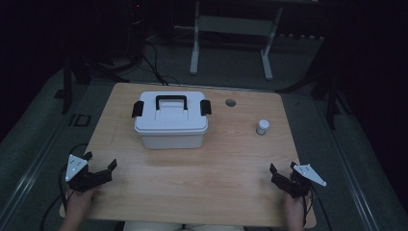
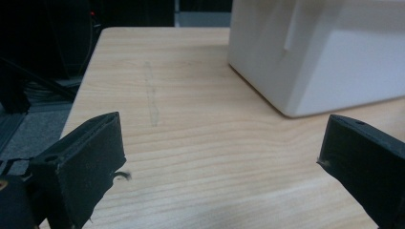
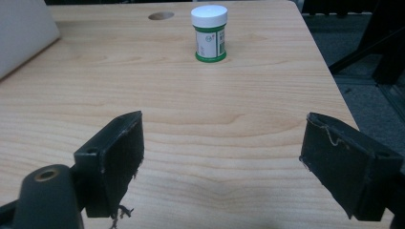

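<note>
Both claws, left [image 1: 102,169] and right [image 1: 283,169], jaws apart and empty; white-capped jar [image 3: 209,33] with unreadable green label.

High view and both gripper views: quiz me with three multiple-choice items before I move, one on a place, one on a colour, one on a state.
1. Where does the small jar stand relative to the white storage box?
A. On its lid
B. On the table to its right, apart from it
C. Touching its front wall

2. What colour is the box's carry handle?
A. Black
B. Red
C. White

3. How do the left gripper and right gripper stand?
A. Both shut on the jar
B. Left open, right shut
C. Both open, holding nothing

Answers: 1 B, bare tabletop lies between jar and box. 2 A, the handle shows dark against the white lid. 3 C, each gripper view shows its jaws wide apart over bare wood.
</note>
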`<state>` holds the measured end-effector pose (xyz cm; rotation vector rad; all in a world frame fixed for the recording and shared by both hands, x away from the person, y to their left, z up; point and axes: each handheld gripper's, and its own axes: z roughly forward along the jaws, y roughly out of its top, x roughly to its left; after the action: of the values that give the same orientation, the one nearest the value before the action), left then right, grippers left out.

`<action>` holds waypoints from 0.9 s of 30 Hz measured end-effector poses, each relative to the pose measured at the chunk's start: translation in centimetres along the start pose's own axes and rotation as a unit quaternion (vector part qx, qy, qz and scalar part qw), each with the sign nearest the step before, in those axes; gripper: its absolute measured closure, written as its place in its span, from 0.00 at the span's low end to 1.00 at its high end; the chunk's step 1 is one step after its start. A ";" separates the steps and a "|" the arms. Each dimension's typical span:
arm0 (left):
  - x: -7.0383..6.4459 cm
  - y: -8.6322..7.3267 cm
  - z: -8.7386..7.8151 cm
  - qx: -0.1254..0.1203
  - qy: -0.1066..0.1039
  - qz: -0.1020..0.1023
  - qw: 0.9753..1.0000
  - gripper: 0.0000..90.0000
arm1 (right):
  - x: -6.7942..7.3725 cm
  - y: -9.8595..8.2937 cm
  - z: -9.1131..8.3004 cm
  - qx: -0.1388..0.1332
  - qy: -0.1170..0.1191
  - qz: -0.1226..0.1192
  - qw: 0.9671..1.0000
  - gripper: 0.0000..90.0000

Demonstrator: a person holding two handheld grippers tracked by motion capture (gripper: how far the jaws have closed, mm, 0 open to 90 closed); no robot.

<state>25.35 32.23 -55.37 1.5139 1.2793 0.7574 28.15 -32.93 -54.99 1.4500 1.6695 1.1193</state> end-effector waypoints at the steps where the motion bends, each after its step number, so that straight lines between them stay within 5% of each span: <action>1: 0.1 0.1 -0.1 0.000 -0.009 -0.012 1.000 0.01 | 0.1 0.0 0.0 0.003 -0.001 -0.005 1.000 0.16; 3: 0.4 0.3 -0.3 0.010 -0.032 -0.046 0.998 0.01 | 0.3 0.2 -0.2 0.004 -0.010 -0.018 1.000 0.16; 5: 0.2 0.5 -0.6 0.014 -0.050 -0.053 0.997 0.01 | 0.4 0.3 -0.2 0.003 -0.011 -0.010 1.000 0.15; 9: -0.7 1.0 -1.0 0.007 -0.088 -0.006 0.996 0.01 | 0.7 0.5 0.0 0.008 -0.007 -0.011 1.000 0.15; 13: -1.2 1.3 -0.7 0.009 -0.096 0.026 0.995 0.01 | 1.5 1.0 0.6 0.011 0.005 -0.015 1.000 0.15; 16: -1.2 1.7 -0.6 0.003 -0.107 0.026 0.994 0.01 | 1.9 2.0 1.0 0.010 0.006 -0.033 0.999 0.15; 19: -1.3 2.0 -0.4 -0.001 -0.113 0.023 0.993 0.06 | 2.3 2.7 1.4 0.018 0.031 -0.025 0.999 0.15; 22: -1.3 2.2 0.0 0.006 -0.116 0.030 0.993 0.06 | 3.0 3.4 1.8 0.024 0.084 -0.030 0.996 0.13; 27: -1.1 2.8 1.1 0.018 -0.125 0.039 0.991 0.07 | 5.0 4.4 2.6 0.030 0.119 -0.053 0.991 0.15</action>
<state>27.02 30.98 -52.98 1.6380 1.0569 0.5756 31.48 -27.44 -51.84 1.2872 1.9361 1.2297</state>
